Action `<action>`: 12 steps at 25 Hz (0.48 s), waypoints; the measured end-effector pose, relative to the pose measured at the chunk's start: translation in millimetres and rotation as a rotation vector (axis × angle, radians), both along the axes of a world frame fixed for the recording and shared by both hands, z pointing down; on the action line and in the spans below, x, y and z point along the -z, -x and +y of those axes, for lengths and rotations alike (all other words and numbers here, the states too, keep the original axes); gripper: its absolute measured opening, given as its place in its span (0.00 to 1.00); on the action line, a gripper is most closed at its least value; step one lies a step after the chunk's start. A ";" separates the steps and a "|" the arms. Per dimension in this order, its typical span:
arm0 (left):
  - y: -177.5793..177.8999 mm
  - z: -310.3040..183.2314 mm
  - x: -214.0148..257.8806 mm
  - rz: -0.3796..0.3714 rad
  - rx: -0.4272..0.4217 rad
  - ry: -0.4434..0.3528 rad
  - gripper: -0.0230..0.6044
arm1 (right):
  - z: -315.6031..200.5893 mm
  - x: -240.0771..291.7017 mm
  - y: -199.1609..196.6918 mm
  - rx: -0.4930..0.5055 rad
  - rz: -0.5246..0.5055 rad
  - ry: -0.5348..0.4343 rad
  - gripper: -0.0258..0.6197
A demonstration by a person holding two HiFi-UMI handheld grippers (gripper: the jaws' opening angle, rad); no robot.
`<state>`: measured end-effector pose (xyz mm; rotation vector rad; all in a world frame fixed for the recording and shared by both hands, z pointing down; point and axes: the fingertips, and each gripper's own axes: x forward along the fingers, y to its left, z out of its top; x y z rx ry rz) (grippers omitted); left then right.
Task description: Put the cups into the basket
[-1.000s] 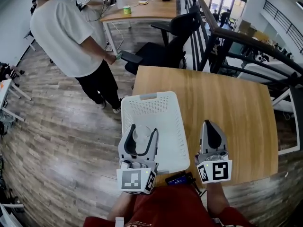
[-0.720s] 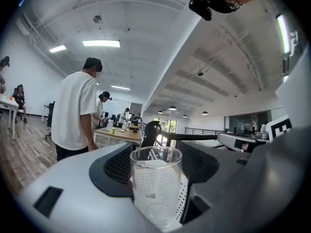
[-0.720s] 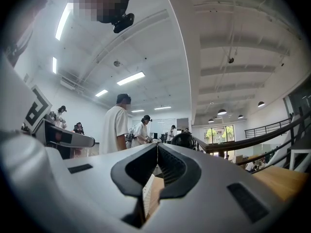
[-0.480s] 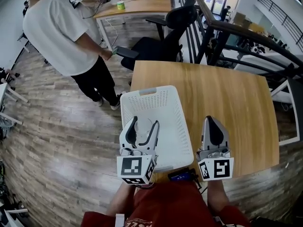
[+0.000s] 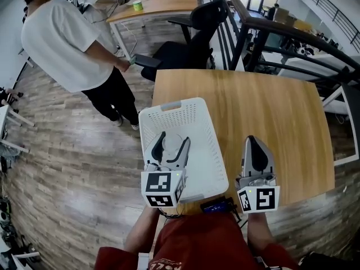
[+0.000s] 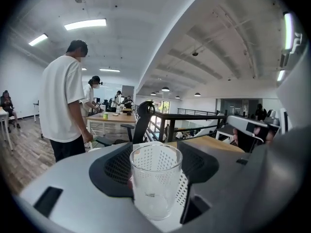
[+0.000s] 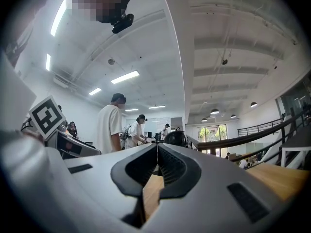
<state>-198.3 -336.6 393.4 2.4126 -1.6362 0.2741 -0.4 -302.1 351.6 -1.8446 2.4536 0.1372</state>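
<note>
A clear plastic cup stands upright between the dark pads of my left gripper, which is shut on it. In the head view that gripper holds the cup over the near half of the white perforated basket. The basket lies on the left part of the wooden table. My right gripper hovers over the table to the right of the basket. Its jaws are shut with nothing between them; in the right gripper view only table wood shows below them.
A person in a white T-shirt stands on the wood floor left of the table. A black office chair stands beyond the table's far edge, and a black railing runs along the right. A small dark device lies at the table's near edge.
My left gripper has sunk with the cup, lower over the basket. The right gripper has stayed in place, shut.
</note>
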 end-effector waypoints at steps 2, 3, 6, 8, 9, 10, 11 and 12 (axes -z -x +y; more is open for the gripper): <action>-2.9 -2.8 -7.3 -0.012 -0.011 0.025 0.50 | -1.5 -1.9 -0.8 0.001 -0.004 0.000 0.06; -4.4 -4.1 -10.3 -0.018 -0.016 0.035 0.50 | -2.4 -2.7 -1.0 0.002 -0.005 0.001 0.06; -8.9 -6.8 -17.3 -0.027 -0.027 0.061 0.50 | -3.1 -4.2 -1.0 0.007 -0.009 0.004 0.06; -10.6 -8.7 -22.2 -0.035 -0.031 0.079 0.50 | -2.7 -5.1 -0.4 0.011 -0.012 0.006 0.06; -11.3 -9.8 -25.2 -0.040 -0.035 0.088 0.50 | -2.5 -5.9 -0.2 0.012 -0.013 0.007 0.06; -12.2 -11.0 -28.3 -0.044 -0.040 0.097 0.50 | -2.5 -7.0 -0.4 0.012 -0.014 0.009 0.06; -13.5 -12.3 -31.4 -0.048 -0.044 0.108 0.50 | -2.6 -7.8 -0.7 0.012 -0.014 0.010 0.06; -15.1 -13.9 -34.3 -0.050 -0.048 0.119 0.50 | -2.8 -8.3 -1.3 0.012 -0.015 0.011 0.06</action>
